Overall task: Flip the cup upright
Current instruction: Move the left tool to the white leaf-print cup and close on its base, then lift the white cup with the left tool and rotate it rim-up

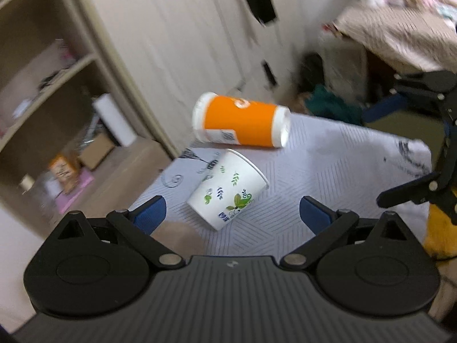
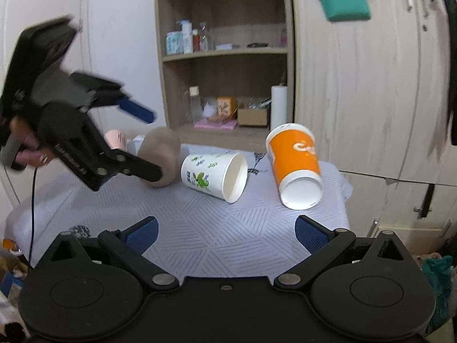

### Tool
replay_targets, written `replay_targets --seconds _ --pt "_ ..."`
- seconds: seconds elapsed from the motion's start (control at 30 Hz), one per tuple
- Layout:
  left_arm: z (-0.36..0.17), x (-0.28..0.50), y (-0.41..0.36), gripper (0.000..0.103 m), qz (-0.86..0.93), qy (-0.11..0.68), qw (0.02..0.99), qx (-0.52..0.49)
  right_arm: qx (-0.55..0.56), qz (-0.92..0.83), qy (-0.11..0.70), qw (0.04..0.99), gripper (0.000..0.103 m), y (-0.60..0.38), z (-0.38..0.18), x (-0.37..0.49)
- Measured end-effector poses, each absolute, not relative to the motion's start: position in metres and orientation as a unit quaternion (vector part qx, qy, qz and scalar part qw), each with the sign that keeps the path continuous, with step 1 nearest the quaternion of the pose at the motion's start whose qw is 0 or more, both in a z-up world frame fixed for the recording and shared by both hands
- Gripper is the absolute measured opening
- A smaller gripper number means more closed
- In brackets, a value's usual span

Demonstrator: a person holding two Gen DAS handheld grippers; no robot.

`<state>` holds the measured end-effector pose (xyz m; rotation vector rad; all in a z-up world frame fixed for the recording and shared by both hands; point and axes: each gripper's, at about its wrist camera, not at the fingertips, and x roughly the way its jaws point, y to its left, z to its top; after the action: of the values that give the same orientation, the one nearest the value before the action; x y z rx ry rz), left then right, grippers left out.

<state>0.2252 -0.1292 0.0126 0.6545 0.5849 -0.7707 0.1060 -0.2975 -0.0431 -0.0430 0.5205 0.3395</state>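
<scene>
A white paper cup with green leaf print (image 1: 227, 190) (image 2: 214, 175) lies on its side on the grey patterned tablecloth (image 1: 328, 171) (image 2: 185, 223). An orange and white cup (image 1: 242, 119) (image 2: 295, 165) lies on its side beyond it. A tan cup (image 2: 160, 157) lies on its side at the left. My left gripper (image 1: 232, 214) is open, its blue pads either side of the leaf cup and short of it; it also shows in the right wrist view (image 2: 154, 145). My right gripper (image 2: 225, 233) is open and empty, low over the cloth in front of both cups.
An open shelf unit (image 2: 222, 54) with bottles, boxes and a paper roll stands behind the table. Wardrobe doors (image 2: 357, 85) are at the right. A bed with bedding (image 1: 394, 28) stands beyond the table. The table's far edge is close behind the orange cup.
</scene>
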Motion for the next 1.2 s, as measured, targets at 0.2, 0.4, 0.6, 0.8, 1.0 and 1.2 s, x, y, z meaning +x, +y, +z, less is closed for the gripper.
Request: replay_targets --seconds 0.2,0.4,0.6,0.8,1.0,1.2 --pt "-0.008 0.262 -0.153 0.100 -0.389 0.297 0.789 0.372 -0.050 0.191 0.273 0.941 0.103 -0.284 -0.048 0.132" --pt "-0.015 0.275 -0.171 0.097 -0.441 0.288 0.747 0.406 -0.036 0.189 0.280 0.941 0.103 -0.288 -0.051 0.145" --pt "-0.019 0.292 -0.180 0.097 -0.458 0.317 0.712 0.427 -0.012 0.185 0.292 0.938 0.103 -0.299 -0.054 0.149" --pt "-0.025 0.298 -0.179 0.097 -0.482 0.315 0.687 0.443 -0.004 0.185 0.298 0.937 0.103 -0.302 -0.059 0.152" --pt "-0.038 0.321 -0.186 0.086 -0.455 0.356 0.701 0.419 0.008 0.188 0.300 0.935 0.103 -0.304 -0.061 0.155" --pt "-0.029 0.330 -0.178 0.069 -0.440 0.405 0.738 0.312 0.021 0.187 0.307 0.933 0.103 -0.307 -0.067 0.154"
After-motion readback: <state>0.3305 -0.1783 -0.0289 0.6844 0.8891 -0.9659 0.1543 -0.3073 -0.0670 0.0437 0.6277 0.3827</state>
